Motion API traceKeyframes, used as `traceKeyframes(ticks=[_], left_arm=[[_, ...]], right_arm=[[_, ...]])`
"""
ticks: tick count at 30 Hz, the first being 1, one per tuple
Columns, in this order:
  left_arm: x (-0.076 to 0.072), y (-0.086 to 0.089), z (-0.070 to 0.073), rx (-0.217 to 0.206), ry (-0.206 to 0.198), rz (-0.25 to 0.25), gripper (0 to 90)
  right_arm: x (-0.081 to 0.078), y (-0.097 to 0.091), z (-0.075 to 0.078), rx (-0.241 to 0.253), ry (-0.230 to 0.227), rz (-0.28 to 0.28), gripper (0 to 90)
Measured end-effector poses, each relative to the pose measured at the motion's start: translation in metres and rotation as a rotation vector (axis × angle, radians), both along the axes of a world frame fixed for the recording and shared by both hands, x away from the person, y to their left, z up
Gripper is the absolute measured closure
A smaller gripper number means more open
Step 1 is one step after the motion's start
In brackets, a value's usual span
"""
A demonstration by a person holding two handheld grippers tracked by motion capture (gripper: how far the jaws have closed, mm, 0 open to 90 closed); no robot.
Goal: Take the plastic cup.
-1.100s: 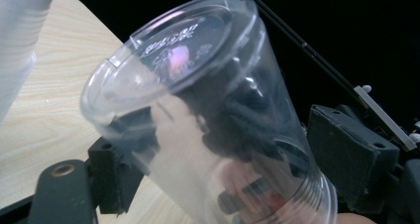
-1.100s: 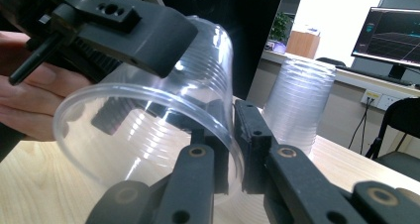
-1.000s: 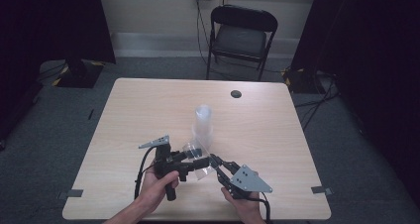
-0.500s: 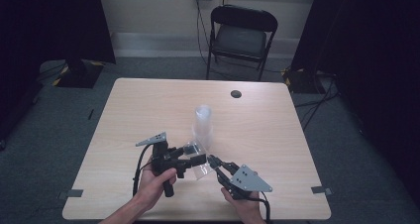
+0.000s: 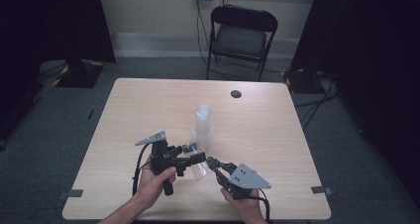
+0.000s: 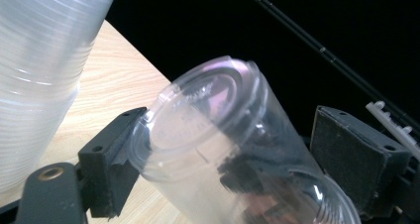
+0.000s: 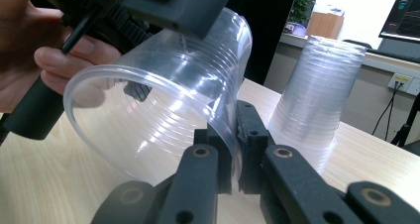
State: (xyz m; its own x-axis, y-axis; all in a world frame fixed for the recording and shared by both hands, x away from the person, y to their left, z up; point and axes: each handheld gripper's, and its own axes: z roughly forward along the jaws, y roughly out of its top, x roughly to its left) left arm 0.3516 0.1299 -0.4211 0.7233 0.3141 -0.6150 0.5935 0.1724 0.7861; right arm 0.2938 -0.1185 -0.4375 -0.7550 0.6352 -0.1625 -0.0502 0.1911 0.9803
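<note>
I hold one clear ribbed plastic cup (image 5: pixel 200 168) on its side, just off the pale wooden table (image 5: pixel 277 135), in front of the upside-down stack of clear plastic cups (image 5: pixel 202 126) that stands near the table's middle. My right gripper (image 5: pixel 214 163) pinches the cup's wall near the rim — one jaw inside the mouth, one outside, the pads pressed together on the thin plastic, as the right gripper view shows (image 7: pixel 236 135). My left gripper (image 5: pixel 195 153) comes at the cup from the other side, nearer the stack, and straddles its closed bottom end. Its jaws have just been opening: in the left gripper view the cup (image 6: pixel 233 144) lies between them, one pad beside the base rim and the far pad standing clear of the wall, so this gripper has let go. The stack (image 6: pixel 39 70) rises close beside that base.
</note>
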Motion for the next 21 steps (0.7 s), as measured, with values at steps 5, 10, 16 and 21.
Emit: traceKeyframes(ticks=[5, 10, 16, 21], left_arm=[[0.000, 0.003, 0.003, 0.008, -0.034, 0.027, 15.8], [0.002, 0.008, 0.004, 0.035, -0.061, 0.052, 15.8], [0.002, 0.011, 0.005, 0.096, -0.105, 0.085, 15.8], [0.002, 0.014, 0.008, 0.121, -0.128, 0.114, 15.9]], right_arm=[[0.000, 0.000, -0.001, -0.006, 0.010, 0.004, 86.6], [0.001, 0.000, -0.001, -0.007, 0.024, 0.009, 86.6], [0.003, -0.004, -0.002, -0.006, 0.081, 0.011, 86.3], [0.006, -0.008, -0.003, -0.017, 0.124, 0.013, 86.3]])
